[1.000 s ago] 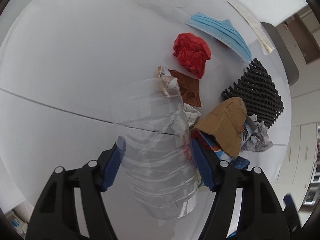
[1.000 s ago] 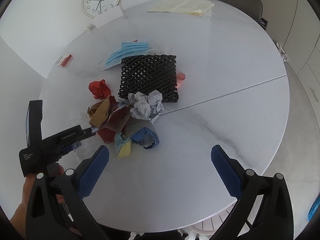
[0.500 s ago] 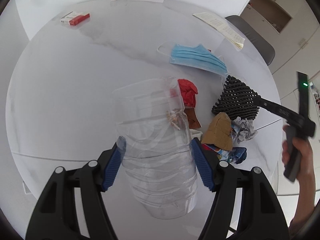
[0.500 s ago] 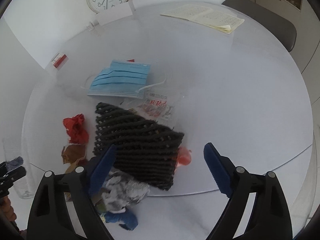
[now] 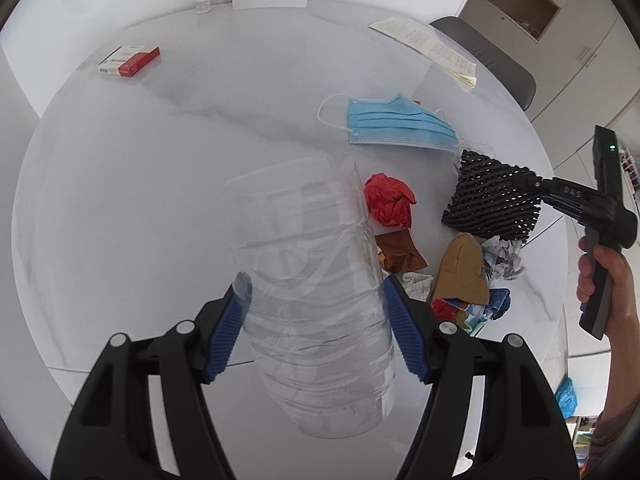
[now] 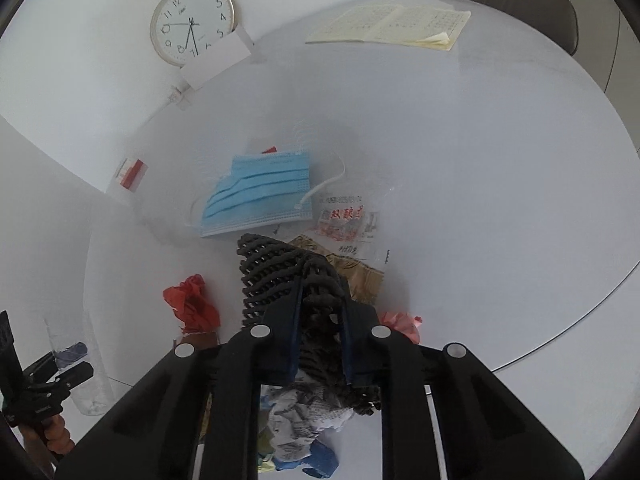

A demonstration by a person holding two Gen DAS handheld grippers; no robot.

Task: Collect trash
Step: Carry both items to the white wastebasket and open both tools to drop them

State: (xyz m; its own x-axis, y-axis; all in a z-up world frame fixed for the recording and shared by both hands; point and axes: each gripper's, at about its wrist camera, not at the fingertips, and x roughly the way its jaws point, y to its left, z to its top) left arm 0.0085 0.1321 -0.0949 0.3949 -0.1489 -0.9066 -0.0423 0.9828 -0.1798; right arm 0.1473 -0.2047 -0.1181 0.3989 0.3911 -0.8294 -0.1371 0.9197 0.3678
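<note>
Right gripper clamps the black foam net; left gripper grips the clear plastic container. Step: first pickup. Next, probably carry the net leftward over the container's mouth.

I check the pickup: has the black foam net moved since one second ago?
Yes. The black foam net lay flat beside the blue mask; now the right gripper pinches it, bunched and lifted off the table.
</note>
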